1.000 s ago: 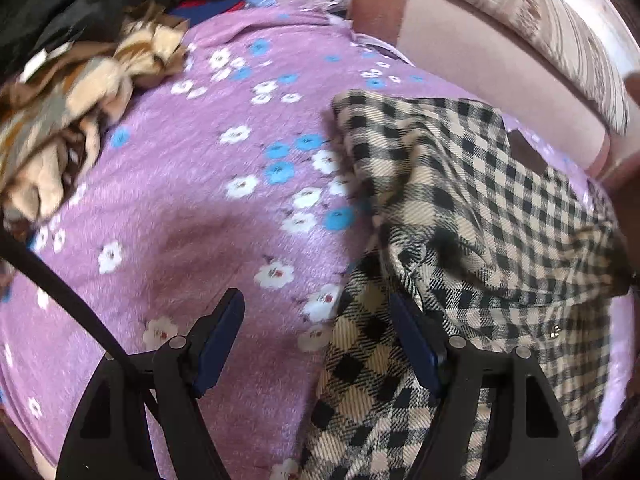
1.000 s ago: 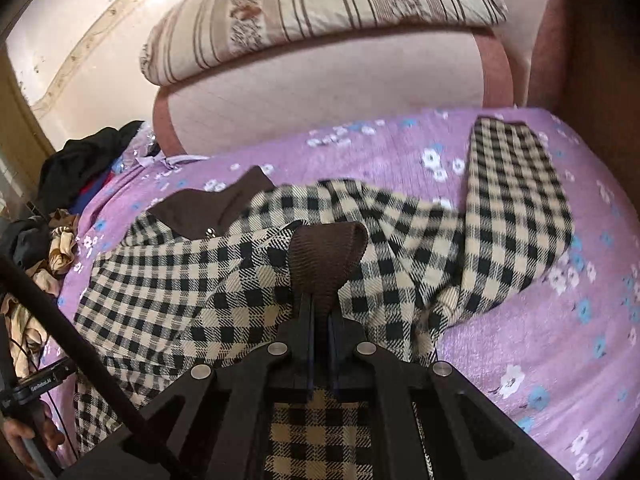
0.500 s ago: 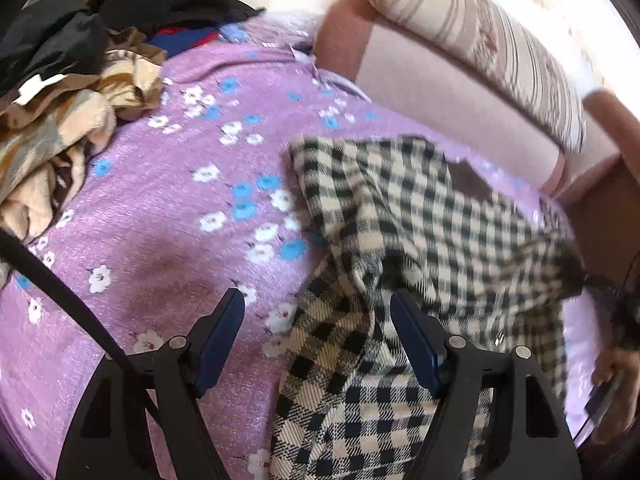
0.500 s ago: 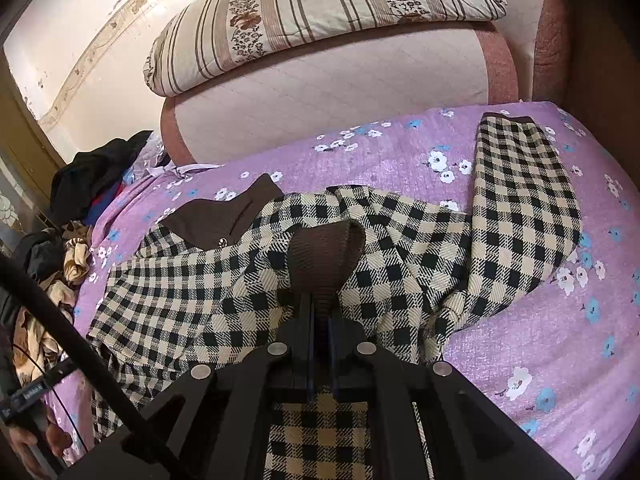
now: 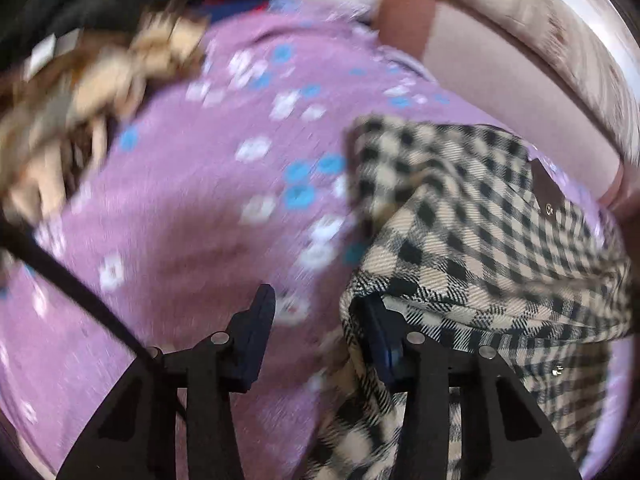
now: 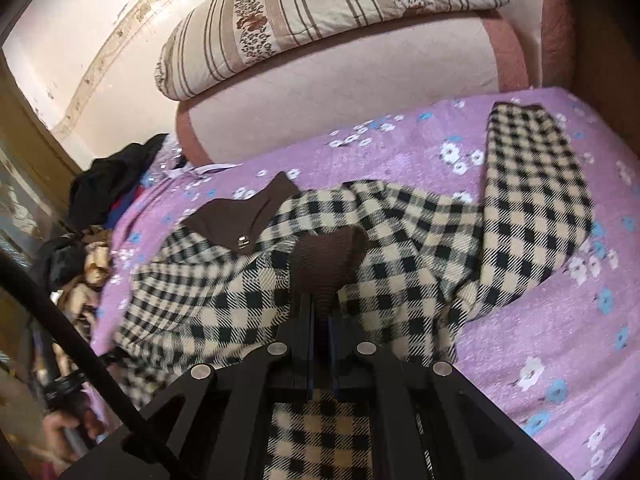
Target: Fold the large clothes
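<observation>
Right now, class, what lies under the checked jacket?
The checked jacket lies spread on a purple flowered bedcover, which shows all around it. Whatever sits beneath its folds is covered. The right gripper pinches its brown cuff.

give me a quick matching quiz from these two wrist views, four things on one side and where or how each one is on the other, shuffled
Things:
1. right gripper
2. left gripper
3. striped pillow
4. checked sleeve

States:
A. on top of the padded headboard
B. open over the purple sheet
C. shut on the brown cuff
D. flat on the sheet, far right

Pairs: 1-C, 2-B, 3-A, 4-D
</observation>
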The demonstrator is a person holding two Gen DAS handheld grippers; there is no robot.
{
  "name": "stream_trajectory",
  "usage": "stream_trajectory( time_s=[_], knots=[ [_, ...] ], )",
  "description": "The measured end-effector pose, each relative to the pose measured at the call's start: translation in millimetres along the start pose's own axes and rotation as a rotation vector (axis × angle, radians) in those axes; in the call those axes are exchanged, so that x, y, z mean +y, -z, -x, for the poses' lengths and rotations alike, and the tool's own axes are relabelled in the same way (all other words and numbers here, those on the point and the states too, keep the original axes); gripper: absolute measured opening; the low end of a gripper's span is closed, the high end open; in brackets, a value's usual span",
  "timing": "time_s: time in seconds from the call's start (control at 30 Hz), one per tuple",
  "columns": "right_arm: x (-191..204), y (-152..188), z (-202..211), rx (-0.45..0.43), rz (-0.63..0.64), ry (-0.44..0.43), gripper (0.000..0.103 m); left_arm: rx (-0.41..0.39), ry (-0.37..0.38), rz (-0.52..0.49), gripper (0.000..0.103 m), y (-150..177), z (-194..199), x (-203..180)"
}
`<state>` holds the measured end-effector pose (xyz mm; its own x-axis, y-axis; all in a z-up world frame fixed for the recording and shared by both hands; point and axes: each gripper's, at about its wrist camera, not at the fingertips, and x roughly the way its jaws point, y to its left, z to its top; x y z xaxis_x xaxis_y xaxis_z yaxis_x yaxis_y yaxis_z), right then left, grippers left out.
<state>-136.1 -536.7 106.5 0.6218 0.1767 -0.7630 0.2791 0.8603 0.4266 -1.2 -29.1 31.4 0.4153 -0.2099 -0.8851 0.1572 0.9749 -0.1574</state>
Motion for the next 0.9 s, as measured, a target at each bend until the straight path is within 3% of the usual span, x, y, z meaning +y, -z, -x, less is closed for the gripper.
stream_trajectory(
  time_s=[0.07,0.2,0.3,0.37,0.43,0.5,0.67,0.7,0.73,0.8,0.83,0.9],
  knots=[
    [1,2,-4,0.021,0.03,0.027,0.006,0.007,0.024,0.006,0.043,4,0,7],
    [-5,21,-45,0.152,0.094,0.178,0.006,0.017,-0.019,-0.042,0.043,10,4,-1],
    [-6,29,-56,0.229,0.104,0.217,0.008,-0.006,-0.044,-0.042,0.045,16,21,-1],
    [-3,23,-39,0.2,0.11,0.224,0.019,-0.068,-0.091,-0.065,0.056,18,36,1],
    [-6,14,-17,0.128,0.08,0.211,0.061,-0.157,-0.126,-0.064,0.066,20,53,2],
    [-11,7,-4,0.058,0.033,0.207,0.07,-0.189,-0.102,-0.054,0.066,16,57,0],
    [-9,3,-39,0.111,0.047,0.203,0.069,-0.166,-0.016,-0.058,0.067,2,35,-22],
    [-7,5,-50,0.121,0.062,0.204,0.061,-0.152,-0.003,-0.062,0.068,0,28,-28],
    [-9,5,-57,0.126,0.071,0.201,0.043,-0.138,0.0,-0.071,0.068,-1,21,-34],
    [-4,5,-72,0.144,0.119,0.203,0.019,-0.097,-0.04,-0.115,0.068,3,8,-45],
    [0,6,-74,0.133,0.156,0.241,0.012,-0.071,-0.076,-0.14,0.068,4,-1,-49],
    [6,4,-77,0.082,0.242,0.361,0.011,-0.028,-0.13,-0.163,0.073,7,-19,-51]
  ],
)
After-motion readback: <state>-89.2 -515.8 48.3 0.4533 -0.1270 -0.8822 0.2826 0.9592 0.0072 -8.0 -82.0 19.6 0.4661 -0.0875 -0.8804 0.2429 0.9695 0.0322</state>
